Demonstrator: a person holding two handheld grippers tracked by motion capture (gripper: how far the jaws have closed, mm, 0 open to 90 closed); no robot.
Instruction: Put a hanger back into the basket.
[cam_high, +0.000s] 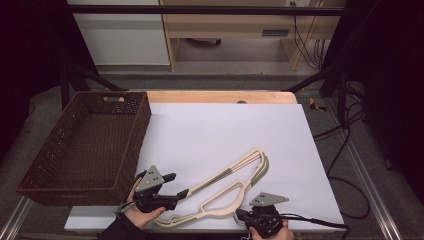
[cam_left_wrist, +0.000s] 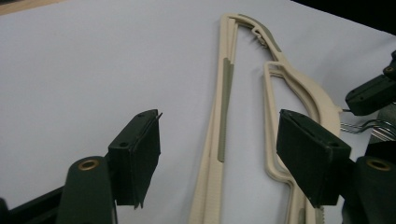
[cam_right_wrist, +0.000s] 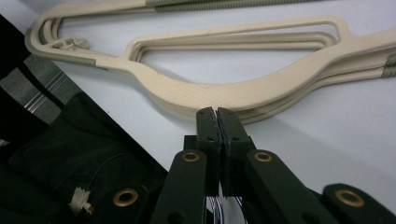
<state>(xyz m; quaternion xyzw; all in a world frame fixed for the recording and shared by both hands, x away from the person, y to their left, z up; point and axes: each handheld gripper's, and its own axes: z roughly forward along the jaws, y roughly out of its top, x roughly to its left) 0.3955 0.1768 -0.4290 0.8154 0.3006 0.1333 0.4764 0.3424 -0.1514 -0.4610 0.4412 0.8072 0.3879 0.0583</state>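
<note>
A stack of cream plastic hangers (cam_high: 230, 182) with grey-green grip strips lies flat on the white sheet (cam_high: 225, 130), slanting from near left to far right. My left gripper (cam_high: 179, 184) hovers at the stack's near left end, jaws open. In the left gripper view (cam_left_wrist: 222, 140) the hangers' (cam_left_wrist: 299, 86) thin bars run between the jaws, with no pad touching them. My right gripper (cam_high: 241, 215) lies low at the near edge. Its jaws (cam_right_wrist: 216, 114) are pressed together, tips right against the side of the hangers' (cam_right_wrist: 224, 93) thick curved shoulder. Metal hooks (cam_left_wrist: 362, 126) glint beside it.
A dark brown wicker basket (cam_high: 132, 145) stands empty along the left side of the sheet. A wooden table edge (cam_high: 220, 96) shows at the back. Cables trail off the right side, and the far half of the sheet is bare.
</note>
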